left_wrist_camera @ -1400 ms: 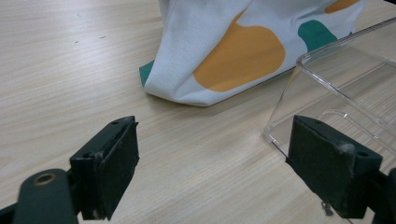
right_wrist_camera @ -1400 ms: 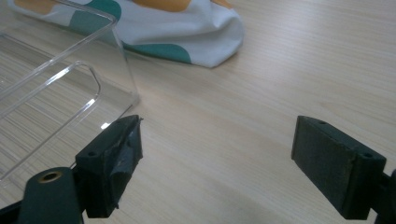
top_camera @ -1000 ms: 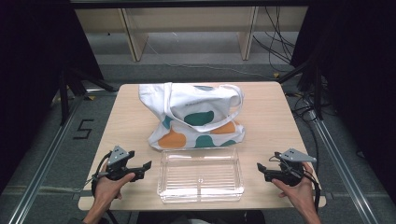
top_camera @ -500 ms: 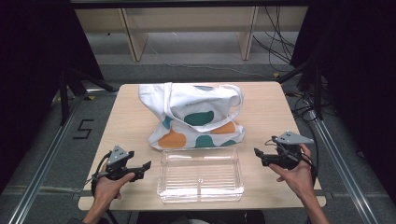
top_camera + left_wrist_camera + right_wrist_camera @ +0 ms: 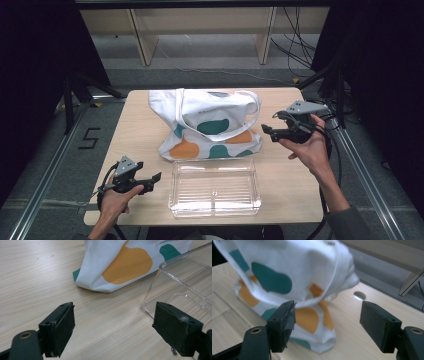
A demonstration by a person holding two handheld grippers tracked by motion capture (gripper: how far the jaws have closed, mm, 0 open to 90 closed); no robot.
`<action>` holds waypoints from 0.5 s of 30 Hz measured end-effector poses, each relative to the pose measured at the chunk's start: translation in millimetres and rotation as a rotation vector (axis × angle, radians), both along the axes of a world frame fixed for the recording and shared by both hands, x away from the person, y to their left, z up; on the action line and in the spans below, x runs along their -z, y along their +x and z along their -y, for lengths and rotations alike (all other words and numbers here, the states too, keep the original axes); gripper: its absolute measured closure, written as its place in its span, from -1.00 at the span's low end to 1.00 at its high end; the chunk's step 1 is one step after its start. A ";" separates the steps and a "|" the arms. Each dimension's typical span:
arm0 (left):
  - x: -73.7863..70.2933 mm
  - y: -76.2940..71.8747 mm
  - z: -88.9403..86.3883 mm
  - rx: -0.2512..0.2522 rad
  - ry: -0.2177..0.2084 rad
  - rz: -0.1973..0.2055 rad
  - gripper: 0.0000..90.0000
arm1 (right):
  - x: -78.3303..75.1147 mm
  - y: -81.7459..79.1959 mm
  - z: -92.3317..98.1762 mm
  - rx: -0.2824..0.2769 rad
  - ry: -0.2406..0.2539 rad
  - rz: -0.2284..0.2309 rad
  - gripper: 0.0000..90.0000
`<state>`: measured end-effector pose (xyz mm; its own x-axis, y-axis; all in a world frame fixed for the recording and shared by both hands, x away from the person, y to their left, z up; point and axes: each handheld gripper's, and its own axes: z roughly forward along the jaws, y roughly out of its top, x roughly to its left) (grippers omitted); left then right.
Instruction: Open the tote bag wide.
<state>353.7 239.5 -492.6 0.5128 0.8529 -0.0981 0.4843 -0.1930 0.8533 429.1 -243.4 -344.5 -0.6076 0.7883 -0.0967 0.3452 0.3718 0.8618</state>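
Two grippers are held around the tote bag (image 5: pixel 210 125): the right gripper (image 5: pixel 266 131), jaws spread but just narrowing, empty, beside it; the left gripper (image 5: pixel 156 178), jaws spread, well before it.

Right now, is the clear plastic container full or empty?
Empty. Through the clear plastic container the high view shows just its ribbed base and the wooden table beneath; nothing lies inside.

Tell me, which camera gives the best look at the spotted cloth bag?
The high view: the whole bag shows there, handles included, behind the clear tray. The left gripper view catches just its bottom corner; the right gripper view shows one end, close and blurred.
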 end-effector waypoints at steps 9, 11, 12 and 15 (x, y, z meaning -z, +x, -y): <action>-0.1 0.8 -0.3 0.003 0.003 0.003 -0.62 | -40.6 44.3 -21.4 -0.049 -0.040 0.000 -0.16; 0.1 0.7 -0.4 0.006 0.003 0.002 -0.62 | -43.2 48.1 -26.0 -0.043 -0.038 -0.019 -0.15; 0.1 0.7 -0.6 0.006 0.005 0.002 -0.62 | -50.9 58.4 -33.3 -0.065 -0.071 -0.018 -0.06; -0.2 0.5 -0.5 0.002 0.006 0.002 -0.62 | -56.5 70.7 -47.1 -0.074 -0.078 -0.016 0.04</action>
<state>354.2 239.9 -492.4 0.5146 0.8524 -0.0925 0.4826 -0.1988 0.8530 499.8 -196.3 -288.0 -0.6662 0.7314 -0.1458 0.3278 0.4628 0.8236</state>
